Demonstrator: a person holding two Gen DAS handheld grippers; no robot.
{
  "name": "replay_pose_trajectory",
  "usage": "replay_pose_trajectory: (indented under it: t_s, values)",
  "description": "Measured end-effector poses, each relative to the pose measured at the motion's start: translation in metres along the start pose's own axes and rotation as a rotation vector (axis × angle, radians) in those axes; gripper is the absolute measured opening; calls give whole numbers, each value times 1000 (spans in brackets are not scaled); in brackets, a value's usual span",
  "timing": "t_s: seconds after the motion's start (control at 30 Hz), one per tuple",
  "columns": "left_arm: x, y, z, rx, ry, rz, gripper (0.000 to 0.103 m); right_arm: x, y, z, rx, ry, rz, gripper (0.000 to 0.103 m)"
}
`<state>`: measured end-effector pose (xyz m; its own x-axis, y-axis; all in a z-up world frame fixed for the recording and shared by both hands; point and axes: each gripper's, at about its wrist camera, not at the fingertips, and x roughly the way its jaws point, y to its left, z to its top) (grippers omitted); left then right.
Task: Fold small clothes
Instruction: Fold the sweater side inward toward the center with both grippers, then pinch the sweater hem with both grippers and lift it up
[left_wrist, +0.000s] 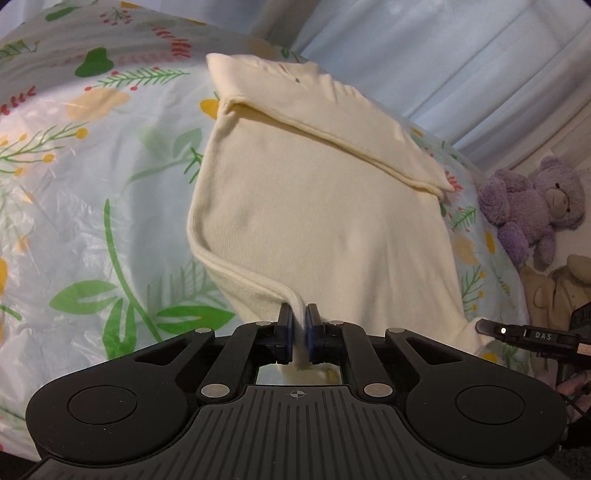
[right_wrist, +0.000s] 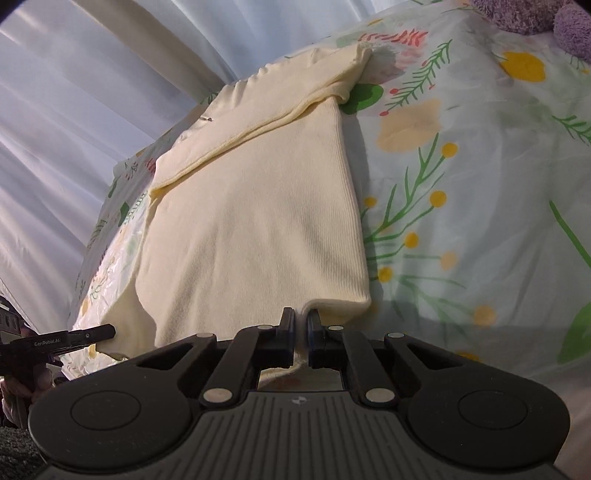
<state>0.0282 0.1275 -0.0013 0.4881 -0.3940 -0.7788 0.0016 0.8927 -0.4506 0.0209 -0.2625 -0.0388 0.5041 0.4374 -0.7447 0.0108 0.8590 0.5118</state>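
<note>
A cream ribbed garment (left_wrist: 321, 221) lies on a floral cover, its far part folded back into a flap. My left gripper (left_wrist: 300, 314) is shut on the near hem at its left corner, and the cloth rises into the pads. In the left wrist view the right gripper (left_wrist: 484, 326) pinches the other near corner at the right edge. In the right wrist view the same garment (right_wrist: 251, 221) stretches away, and my right gripper (right_wrist: 301, 317) is shut on its near right corner. The left gripper (right_wrist: 109, 330) shows at the lower left, holding the far corner.
A plastic-covered floral sheet (left_wrist: 74, 184) spreads under the garment. A purple teddy bear (left_wrist: 532, 206) and a beige soft toy (left_wrist: 557, 291) sit at the right. White curtains (right_wrist: 74, 110) hang behind the bed. A gloved hand (right_wrist: 22, 387) holds the left tool.
</note>
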Motion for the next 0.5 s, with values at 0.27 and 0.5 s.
replay_pose_trajectory:
  t_s: [0.27, 0.5]
  values:
    - [-4, 4, 79, -8, -185, 15, 9, 20, 11, 54, -35, -127, 16, 6]
    - [34, 27, 126, -42, -269, 191, 8, 36, -5, 92, 31, -256, -91, 7]
